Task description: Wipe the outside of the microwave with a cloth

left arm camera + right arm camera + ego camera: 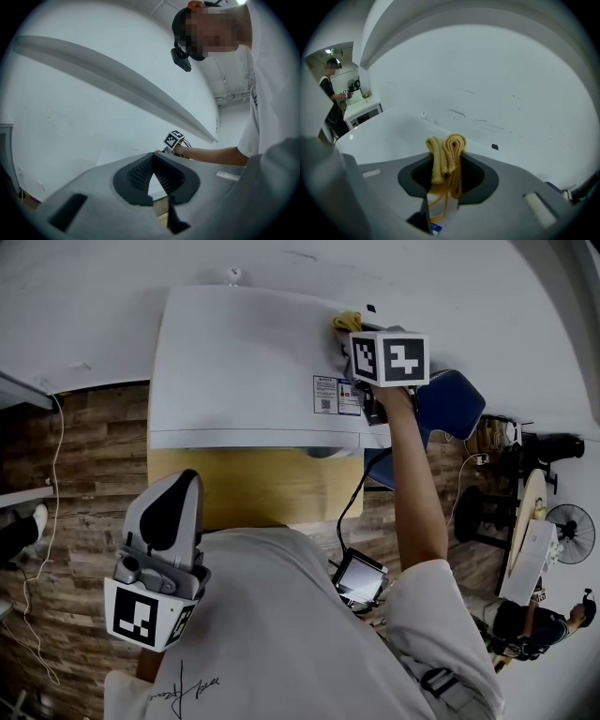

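Note:
In the head view I look down on the white microwave (244,362), which stands on a wooden table (253,491). My right gripper (352,336) is at the microwave's far right top corner, shut on a folded yellow cloth (346,322). In the right gripper view the cloth (446,150) stands pinched between the jaws of the right gripper (446,165), over the microwave's white top (389,136). My left gripper (187,482) hangs low by my torso, away from the microwave, shut and holding nothing. The left gripper view shows its pads (140,176) meeting, with the right gripper's marker cube (174,139) beyond.
A white wall (497,79) runs close behind the microwave. A label sticker (336,395) sits on its top right. A blue chair (452,401), a black cable (352,493) and a small screen device (359,577) are to the right. A fan (572,531) stands further right.

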Demonstrator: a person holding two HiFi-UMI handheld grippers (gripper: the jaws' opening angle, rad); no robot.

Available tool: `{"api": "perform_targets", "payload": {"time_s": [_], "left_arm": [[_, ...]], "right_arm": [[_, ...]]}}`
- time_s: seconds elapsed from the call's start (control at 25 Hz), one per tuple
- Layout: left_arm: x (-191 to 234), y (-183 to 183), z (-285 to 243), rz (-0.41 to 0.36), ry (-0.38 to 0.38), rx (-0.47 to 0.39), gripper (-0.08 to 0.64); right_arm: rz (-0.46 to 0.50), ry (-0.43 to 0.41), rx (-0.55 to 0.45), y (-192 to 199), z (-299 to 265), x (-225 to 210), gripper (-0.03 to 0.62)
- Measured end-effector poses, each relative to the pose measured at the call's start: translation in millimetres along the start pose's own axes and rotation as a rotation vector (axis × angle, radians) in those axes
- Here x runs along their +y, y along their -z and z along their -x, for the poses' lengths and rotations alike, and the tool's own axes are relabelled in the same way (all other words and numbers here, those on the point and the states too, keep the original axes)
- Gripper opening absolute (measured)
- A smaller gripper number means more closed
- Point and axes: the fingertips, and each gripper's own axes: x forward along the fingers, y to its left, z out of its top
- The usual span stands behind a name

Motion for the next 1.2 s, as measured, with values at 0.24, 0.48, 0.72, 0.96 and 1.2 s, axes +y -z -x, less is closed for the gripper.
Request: {"api": "perform_targets", "payload": {"time_s": [0.24,0.48,0.72,0.96,1.2], "left_arm": [[-3,0,-2,-0.003,0.004,-0.002,-0.009],[0,1,1,-0.003,-0.001,0.001,-0.009],[3,-1,7,0.001,-0.008,-0.003,-0.009],[6,1,12,0.005,-0.012,0.003,-0.009],[7,0,11,0.002,-0.013,0.011,-0.009]], "right_arm": [[-0.003,-0.048,-0.015,-7,-4,19,0.124],[0.029,-0.087,-0.021,-18,-11,48,0.124],[0.052,-0.125,-0.028,-30,-14,76,0.124],[0.06,-0.157,-0.037,-39,-19,98,0.124],[0.057,-0.196,-0.043,-47,-22,112,0.124]]}}
